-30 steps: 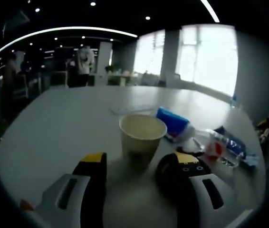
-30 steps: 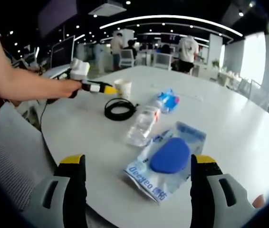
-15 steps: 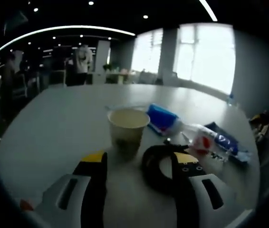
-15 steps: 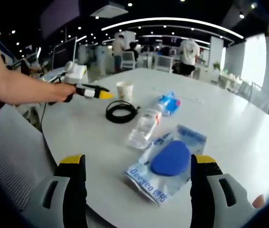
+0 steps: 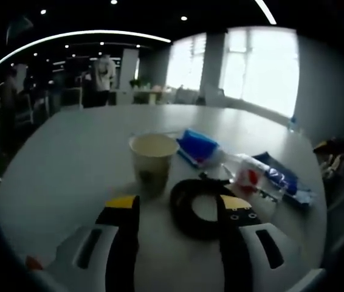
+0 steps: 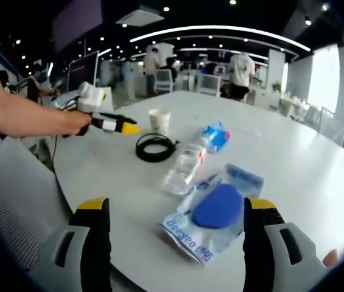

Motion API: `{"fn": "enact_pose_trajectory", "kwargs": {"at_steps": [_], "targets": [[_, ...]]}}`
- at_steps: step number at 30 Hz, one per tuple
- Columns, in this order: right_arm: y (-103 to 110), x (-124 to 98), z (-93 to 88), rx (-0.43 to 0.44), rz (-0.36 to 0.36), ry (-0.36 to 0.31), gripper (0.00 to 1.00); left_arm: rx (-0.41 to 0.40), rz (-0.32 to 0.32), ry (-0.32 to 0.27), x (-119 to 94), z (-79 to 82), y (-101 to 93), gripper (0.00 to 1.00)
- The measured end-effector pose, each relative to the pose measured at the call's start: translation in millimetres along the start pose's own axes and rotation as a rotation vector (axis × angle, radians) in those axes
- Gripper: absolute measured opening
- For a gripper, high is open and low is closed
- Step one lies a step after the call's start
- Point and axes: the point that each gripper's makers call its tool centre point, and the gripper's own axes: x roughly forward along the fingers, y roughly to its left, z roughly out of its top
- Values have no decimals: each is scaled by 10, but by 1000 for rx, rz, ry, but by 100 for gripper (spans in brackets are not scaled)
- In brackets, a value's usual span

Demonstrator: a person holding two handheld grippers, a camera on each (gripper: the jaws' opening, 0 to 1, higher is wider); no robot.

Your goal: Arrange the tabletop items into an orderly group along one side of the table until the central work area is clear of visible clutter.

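- The left gripper (image 5: 175,210) hangs low over the pale round desk (image 5: 68,152), jaws spread wide and holding nothing; the right gripper view shows it from the side (image 6: 126,128), held out in a person's hand (image 6: 78,121).
- A paper cup (image 5: 152,155) stands upright just beyond the jaws, and a coiled black cable (image 5: 199,204) lies flat beside it, partly behind the right jaw tip.
- Past them lie a blue packet (image 5: 197,145) and a clear plastic bottle (image 5: 250,175) on its side with a red label, too blurred to read.
- The right gripper (image 6: 177,213) also has jaws wide apart and empty, near the desk edge.
- Between them lies a plastic pouch (image 6: 211,216) holding a blue oval item; its blue print is upside down and not clearly legible.
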Motion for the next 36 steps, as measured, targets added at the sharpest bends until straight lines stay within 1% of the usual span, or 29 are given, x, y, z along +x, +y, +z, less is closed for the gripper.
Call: {"fn": "enact_pose_trajectory", "kwargs": {"at_steps": [8, 14, 19, 25, 30, 36], "targets": [[1, -5, 27, 2, -5, -13, 91, 14, -18, 17, -66, -43, -111, 48], [-14, -31, 46, 10, -13, -26, 90, 45, -49, 20, -136, -6, -236, 47], [-10, -35, 58, 12, -12, -32, 90, 62, -70, 8, -191, 45, -356, 47], [-8, -41, 61, 13, -12, -35, 90, 71, -97, -3, -187, 95, -512, 46], [-21, -47, 62, 20, -14, -38, 90, 87, -129, -13, -161, 151, -679, 46], [-31, -41, 64, 23, -12, -37, 90, 95, -149, -9, -110, 178, -769, 45]]}}
